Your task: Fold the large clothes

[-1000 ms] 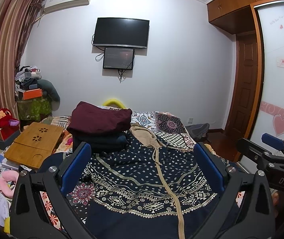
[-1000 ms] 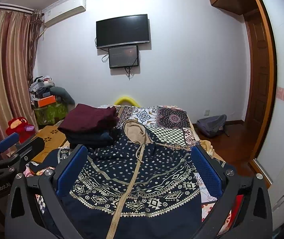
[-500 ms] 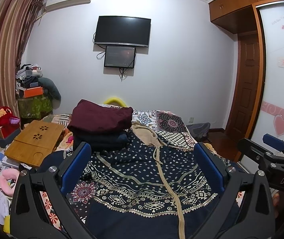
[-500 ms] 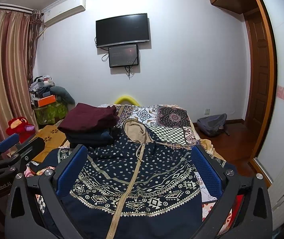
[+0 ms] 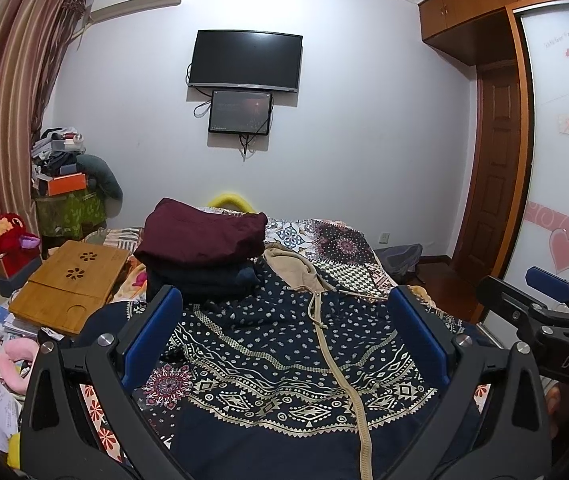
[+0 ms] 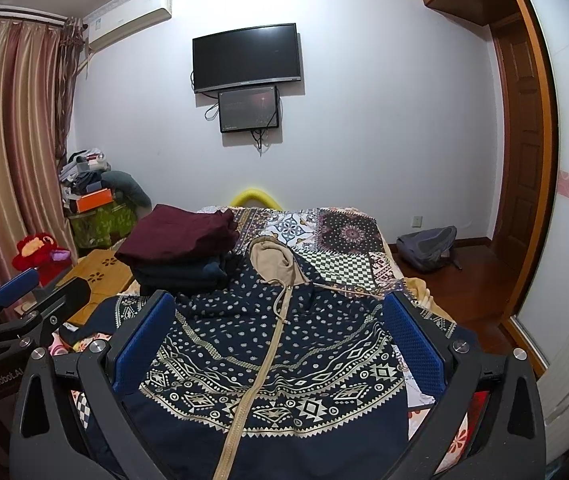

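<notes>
A navy patterned zip hoodie (image 5: 284, 360) with a beige hood lies spread front-up on the bed; it also shows in the right wrist view (image 6: 276, 356). My left gripper (image 5: 284, 320) is open and empty, held above the hoodie's lower body. My right gripper (image 6: 280, 320) is open and empty, also above the hoodie. Each gripper shows at the edge of the other's view: the right one (image 5: 544, 300) and the left one (image 6: 16, 292). A stack of folded clothes (image 5: 200, 248), maroon on top of dark blue, sits beyond the hoodie's left shoulder.
The bed has a patchwork cover (image 5: 336, 244). A wooden lap tray (image 5: 68, 284) and clutter lie left of the bed. A red plush toy (image 5: 4, 240) sits by the curtain. A grey backpack (image 6: 428, 248) lies on the floor at the right, near the door.
Both grippers have tilted or risen slightly, so the scene sits a little lower in view. The hoodie and the stack have not moved.
</notes>
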Demonstrator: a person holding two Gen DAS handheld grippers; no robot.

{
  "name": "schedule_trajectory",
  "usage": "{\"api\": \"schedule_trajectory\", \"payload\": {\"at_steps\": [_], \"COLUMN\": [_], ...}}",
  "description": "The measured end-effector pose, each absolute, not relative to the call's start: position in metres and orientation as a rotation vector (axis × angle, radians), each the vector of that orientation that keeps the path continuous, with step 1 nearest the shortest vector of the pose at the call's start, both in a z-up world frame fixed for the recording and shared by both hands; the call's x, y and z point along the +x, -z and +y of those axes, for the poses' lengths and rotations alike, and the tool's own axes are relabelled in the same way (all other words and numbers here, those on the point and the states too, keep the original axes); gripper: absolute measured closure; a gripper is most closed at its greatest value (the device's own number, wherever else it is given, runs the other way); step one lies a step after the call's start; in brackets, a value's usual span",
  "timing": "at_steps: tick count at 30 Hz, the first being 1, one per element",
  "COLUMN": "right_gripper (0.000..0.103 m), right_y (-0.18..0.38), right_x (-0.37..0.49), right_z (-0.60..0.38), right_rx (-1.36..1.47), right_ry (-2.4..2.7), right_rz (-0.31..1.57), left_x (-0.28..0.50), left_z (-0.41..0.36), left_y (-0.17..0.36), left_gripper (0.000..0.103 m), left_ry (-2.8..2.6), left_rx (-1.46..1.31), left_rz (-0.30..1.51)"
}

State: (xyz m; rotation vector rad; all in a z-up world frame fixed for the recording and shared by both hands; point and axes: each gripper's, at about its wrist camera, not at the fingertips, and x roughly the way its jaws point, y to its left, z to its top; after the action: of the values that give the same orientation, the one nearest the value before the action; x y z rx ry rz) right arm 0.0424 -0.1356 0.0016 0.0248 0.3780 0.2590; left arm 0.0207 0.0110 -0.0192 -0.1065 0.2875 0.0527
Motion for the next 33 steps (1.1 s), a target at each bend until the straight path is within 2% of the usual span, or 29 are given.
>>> {"api": "schedule_trajectory", "payload": {"at_steps": [19, 33], "right_gripper": [0.000, 0.000], "right_y": [0.003, 0.030], "right_x": [0.109, 0.205], "right_z": [-0.122, -0.084], "right_rx": [0.028, -0.107], "right_ry": [-0.300, -0.273], "right_rz": [0.450, 0.584], "left_x": [0.077, 0.153], "left_z": [0.043, 0.170], "left_y": [0.026, 0.066], "left_gripper": [0.000, 0.000], "left_ry": [-0.137, -0.317], "left_rx": [-0.099, -0.155], "left_rz": [0.345, 0.478]}}
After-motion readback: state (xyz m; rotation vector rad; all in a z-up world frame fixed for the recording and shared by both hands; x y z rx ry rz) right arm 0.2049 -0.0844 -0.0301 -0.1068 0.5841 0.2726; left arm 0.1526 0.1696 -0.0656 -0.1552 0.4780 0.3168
